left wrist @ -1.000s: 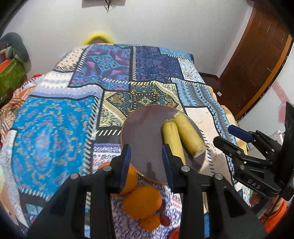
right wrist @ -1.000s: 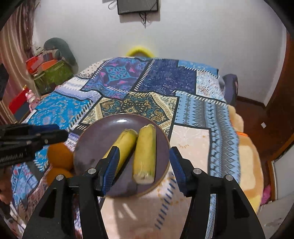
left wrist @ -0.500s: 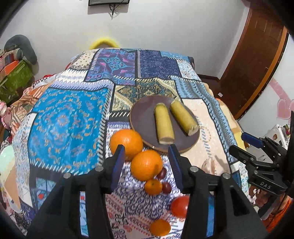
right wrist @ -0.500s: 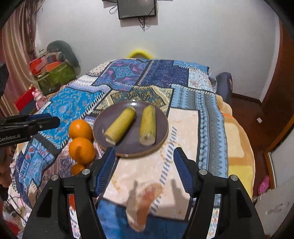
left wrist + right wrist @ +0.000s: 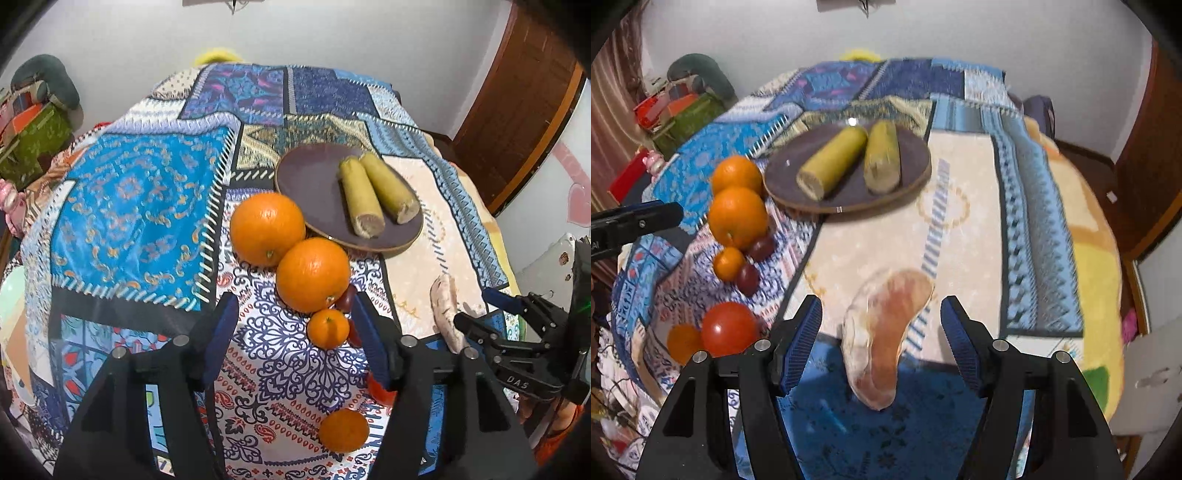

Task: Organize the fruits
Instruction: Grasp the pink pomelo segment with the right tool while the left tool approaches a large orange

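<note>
A brown plate (image 5: 314, 184) (image 5: 916, 155) holds two corn cobs (image 5: 360, 199) (image 5: 831, 162). Two big oranges (image 5: 267, 227) (image 5: 738, 216) lie beside its near-left rim. A small orange (image 5: 328, 328) (image 5: 728, 263), two dark red fruits (image 5: 761, 246), a red tomato (image 5: 728, 328) and another small orange (image 5: 343, 430) lie closer. A pale pink pomelo-like wedge (image 5: 882, 332) (image 5: 445, 314) lies on the cloth. My left gripper (image 5: 295, 339) is open and empty, above the small orange. My right gripper (image 5: 881, 343) is open and empty, either side of the wedge.
Everything lies on a bed covered with a patchwork cloth (image 5: 140, 206). Boxes and bags (image 5: 679, 110) stand at the left by the wall. A wooden door (image 5: 517, 110) is at the right. The bed edge drops off at the right (image 5: 1100, 295).
Both grippers have pulled back from the plate toward the near edge of the bed. The oranges, tomato and wedge have come into view. Both jaws stay open.
</note>
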Demonstrator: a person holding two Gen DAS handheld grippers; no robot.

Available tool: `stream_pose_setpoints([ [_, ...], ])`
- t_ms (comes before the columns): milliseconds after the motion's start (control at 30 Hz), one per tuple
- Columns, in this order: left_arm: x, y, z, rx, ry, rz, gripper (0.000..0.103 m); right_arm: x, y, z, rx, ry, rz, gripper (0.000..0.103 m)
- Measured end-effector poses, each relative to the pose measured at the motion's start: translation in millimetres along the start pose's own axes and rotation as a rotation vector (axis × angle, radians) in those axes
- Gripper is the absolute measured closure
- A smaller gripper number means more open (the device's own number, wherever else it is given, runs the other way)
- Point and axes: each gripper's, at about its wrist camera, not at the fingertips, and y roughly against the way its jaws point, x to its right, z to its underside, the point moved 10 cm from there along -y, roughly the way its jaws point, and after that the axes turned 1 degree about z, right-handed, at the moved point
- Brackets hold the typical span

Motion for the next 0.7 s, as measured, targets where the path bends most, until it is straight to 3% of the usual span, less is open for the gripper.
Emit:
stream_pose_setpoints([
  [267, 6.1, -28.0, 7.2, -0.052, 0.015, 0.029, 0.038, 1.0, -29.5, 23.3, -0.078, -0.029, -0.007, 0.04],
  [500, 11.8, -52.8, 6.2, -0.09, 0.034, 0.043, 0.036, 4.7, -34.4, 20.2, -0.053, -0.046, -0.027, 0.036],
  [567, 14.3, -59.0, 6.3, -0.105, 0.046, 0.057, 0.036, 5.4, -34.0, 19.9, -0.039, -0.042, -0.023, 0.038],
  [700, 16.6, -67.4, 4.8, -0.117, 0.06, 0.065, 0.035, 3.2, -33.5, 17.5, -0.028, -0.035, -0.041, 0.056],
])
